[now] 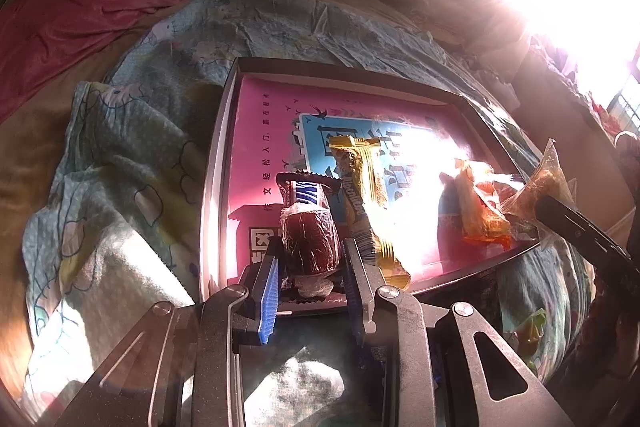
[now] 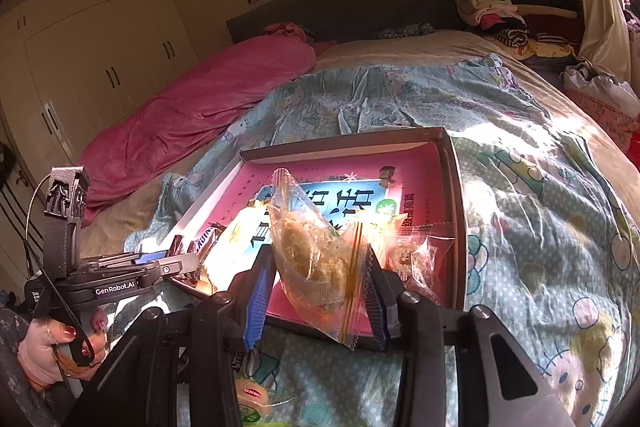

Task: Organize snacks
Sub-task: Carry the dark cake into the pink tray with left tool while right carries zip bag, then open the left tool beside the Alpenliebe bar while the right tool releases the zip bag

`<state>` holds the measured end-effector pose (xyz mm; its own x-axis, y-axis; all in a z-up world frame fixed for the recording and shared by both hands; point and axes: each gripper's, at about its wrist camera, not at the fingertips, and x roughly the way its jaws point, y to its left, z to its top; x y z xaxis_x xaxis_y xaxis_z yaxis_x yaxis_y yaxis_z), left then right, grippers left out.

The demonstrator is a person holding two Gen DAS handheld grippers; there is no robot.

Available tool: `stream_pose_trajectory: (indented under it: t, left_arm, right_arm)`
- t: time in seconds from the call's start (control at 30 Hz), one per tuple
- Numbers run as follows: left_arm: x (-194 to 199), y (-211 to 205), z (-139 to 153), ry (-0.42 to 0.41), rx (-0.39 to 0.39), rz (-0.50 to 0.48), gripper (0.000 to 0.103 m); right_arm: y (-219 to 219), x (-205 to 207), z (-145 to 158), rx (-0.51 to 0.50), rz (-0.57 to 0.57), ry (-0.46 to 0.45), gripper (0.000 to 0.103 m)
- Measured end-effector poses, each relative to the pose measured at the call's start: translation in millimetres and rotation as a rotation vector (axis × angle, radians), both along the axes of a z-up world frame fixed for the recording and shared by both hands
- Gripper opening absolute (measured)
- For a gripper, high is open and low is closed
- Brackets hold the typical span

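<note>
Left gripper (image 1: 310,259) jaws clamp brown sweet (image 1: 310,243) (tray (image 1: 216,163) edge); right gripper (image 2: 318,275) jaws clamp clear packet (image 2: 316,251)

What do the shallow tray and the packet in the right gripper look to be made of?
Tray: seemingly printed cardboard, a box lid perhaps; thin straight walls, glossy pink printed floor. Packet: thin clear plastic film, crinkled and shiny, with crimped serrated edges, the contents visible through it; it stands clamped in the right gripper.
</note>
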<state>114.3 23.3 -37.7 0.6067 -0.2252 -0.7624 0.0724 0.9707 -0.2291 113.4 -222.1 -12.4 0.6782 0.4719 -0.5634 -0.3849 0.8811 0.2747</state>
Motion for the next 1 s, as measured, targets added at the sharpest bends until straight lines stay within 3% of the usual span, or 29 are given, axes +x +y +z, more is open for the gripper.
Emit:
stream_pose_trajectory:
  t: [1.0]
  left_arm:
    - [0.5, -2.0, -0.1, 0.002, 0.009, -0.014, 0.029]
  right_arm:
    - [15.7, 5.9, -13.3, -0.081, 0.045, 0.025, 0.042]
